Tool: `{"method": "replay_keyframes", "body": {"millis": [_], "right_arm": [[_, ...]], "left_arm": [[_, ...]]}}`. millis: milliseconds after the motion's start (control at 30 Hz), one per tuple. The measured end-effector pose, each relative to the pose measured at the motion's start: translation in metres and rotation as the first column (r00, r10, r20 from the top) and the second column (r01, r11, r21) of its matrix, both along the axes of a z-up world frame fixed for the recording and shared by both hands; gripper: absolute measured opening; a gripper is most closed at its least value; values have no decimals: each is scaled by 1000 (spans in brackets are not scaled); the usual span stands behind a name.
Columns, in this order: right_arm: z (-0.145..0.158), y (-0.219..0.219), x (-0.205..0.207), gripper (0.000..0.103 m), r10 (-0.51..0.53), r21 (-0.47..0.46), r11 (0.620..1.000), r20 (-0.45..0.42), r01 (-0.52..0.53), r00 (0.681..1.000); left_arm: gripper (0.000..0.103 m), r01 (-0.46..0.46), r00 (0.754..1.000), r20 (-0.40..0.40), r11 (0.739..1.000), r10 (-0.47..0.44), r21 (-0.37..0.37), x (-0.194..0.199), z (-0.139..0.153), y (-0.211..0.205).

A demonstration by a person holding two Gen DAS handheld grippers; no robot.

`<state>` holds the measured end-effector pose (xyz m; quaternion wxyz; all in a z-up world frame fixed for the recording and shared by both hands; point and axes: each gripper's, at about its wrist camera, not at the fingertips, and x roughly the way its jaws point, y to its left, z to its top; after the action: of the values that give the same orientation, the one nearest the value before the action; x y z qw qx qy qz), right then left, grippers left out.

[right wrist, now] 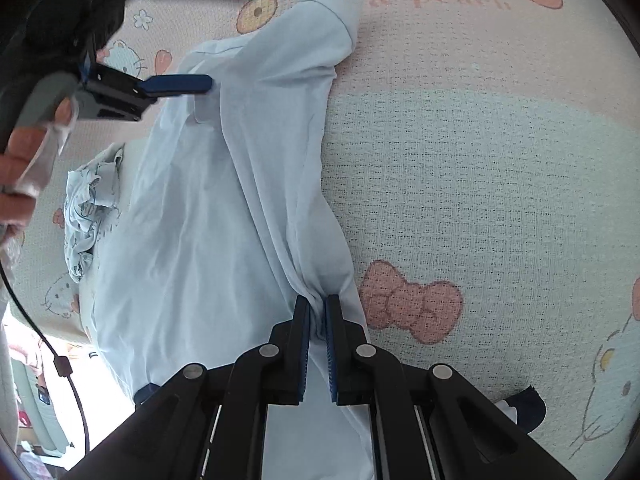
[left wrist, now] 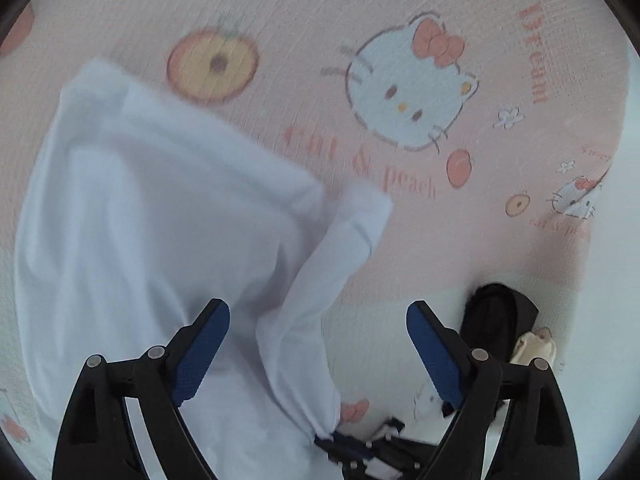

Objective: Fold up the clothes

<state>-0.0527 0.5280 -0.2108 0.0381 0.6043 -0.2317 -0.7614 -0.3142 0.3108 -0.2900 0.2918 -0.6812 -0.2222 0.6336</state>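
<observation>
Shirt [right wrist: 208, 208], thin pale-blue cloth, bunches between the right gripper [right wrist: 318, 312] fingers; left gripper [left wrist: 318, 344] fingers spread apart.

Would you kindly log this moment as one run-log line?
step: folding | right gripper: shut on white shirt | left gripper: open, above shirt, holding nothing | surface: pink cartoon-cat blanket

light: bright, soft, even | shadows: faint | left view: motion blur on shirt [left wrist: 160, 220] and mat [left wrist: 400, 20] | right view: sharp | edges: fisheye curve, dark corners
</observation>
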Motion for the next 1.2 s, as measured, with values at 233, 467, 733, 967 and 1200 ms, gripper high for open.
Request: {"method": "replay_keyframes", "body": {"millis": [233,467,733,967,1200], "right_arm": [[4,18,7,10,-32,11,999,-2,32,999],[20,47,9,53,-86,78,993,-59,91,995],[15,91,-2,53,-276,-151,955,-149,254,950],[2,66,-28,40,-306,-129,949,-145,288,941],[9,67,-33,7,-248,-89,967,-126,238,961]], "left_arm": [[90,114,991,-55,986,-122,-123,-50,26,55],[90,246,944,-140,921,-298,-302,-38,23,91],[28,322,827,-285,823,-485,-468,-9,27,111],[18,271,875,-287,885,-390,-377,-18,26,77],[17,168,944,-236,951,-232,-261,-30,17,18]]}}
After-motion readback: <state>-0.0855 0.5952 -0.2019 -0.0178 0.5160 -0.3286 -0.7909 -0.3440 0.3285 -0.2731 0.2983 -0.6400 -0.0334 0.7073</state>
